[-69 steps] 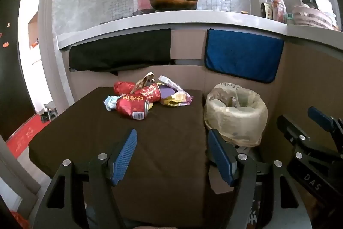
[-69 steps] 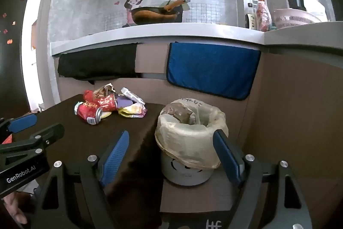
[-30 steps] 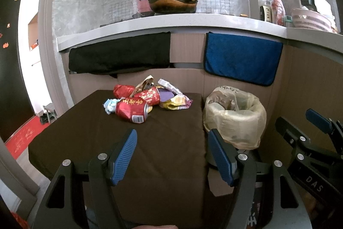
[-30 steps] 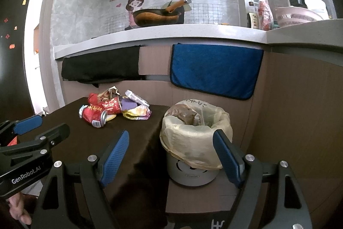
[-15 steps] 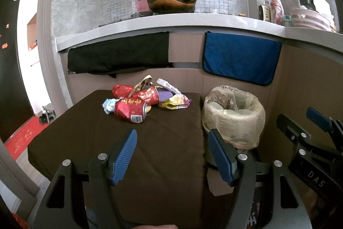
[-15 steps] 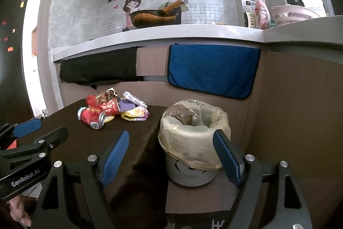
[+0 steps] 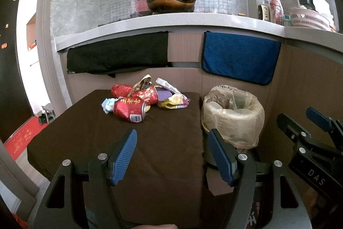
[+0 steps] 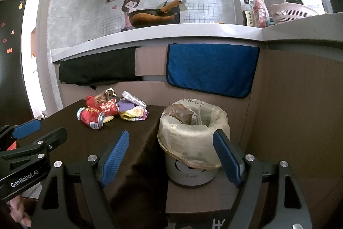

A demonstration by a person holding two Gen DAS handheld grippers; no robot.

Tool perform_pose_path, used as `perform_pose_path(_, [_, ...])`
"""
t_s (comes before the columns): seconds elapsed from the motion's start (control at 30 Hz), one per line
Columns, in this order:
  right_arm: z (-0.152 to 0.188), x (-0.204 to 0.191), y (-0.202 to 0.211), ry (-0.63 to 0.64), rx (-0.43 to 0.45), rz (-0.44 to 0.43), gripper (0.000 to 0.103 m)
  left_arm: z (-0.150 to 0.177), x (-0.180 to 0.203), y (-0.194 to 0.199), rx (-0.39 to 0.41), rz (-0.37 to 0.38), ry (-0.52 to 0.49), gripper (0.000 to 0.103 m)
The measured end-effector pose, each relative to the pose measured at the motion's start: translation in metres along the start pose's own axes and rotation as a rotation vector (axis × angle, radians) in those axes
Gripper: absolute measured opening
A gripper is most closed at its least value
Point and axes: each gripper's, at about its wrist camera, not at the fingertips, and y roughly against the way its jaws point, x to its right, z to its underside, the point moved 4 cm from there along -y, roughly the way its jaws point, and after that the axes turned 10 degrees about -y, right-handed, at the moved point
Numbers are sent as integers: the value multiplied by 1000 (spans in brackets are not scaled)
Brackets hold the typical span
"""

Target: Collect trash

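Observation:
A pile of trash lies at the far side of the dark brown table (image 7: 150, 143): a crushed red can (image 7: 128, 108) in front, a second red can (image 7: 146, 96), a red wrapper (image 7: 121, 89) and crumpled wrappers (image 7: 173, 100). The pile also shows in the right wrist view, with the front red can (image 8: 91, 116). A bin lined with a yellowish bag (image 7: 233, 115) (image 8: 193, 132) stands right of the table, with trash inside. My left gripper (image 7: 172, 156) is open and empty above the table's near part. My right gripper (image 8: 171, 156) is open and empty, near the bin.
A white counter (image 7: 171, 25) runs behind, with a black cloth (image 7: 118, 55) and a blue towel (image 7: 240, 57) hanging from it. A wok (image 7: 171, 3), bottles (image 7: 270, 8) and a pink basket (image 7: 308, 18) stand on the counter. Brown panels (image 8: 300, 111) wall the right side.
Both grippers have shifted only slightly, staying open and empty. The trash pile and the bin have not moved.

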Motion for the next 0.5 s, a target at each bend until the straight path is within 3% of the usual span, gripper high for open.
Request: perform_pose_path(0.5, [-1,1,0,-2,-1,0,78,0,0,0,0,1,1,69])
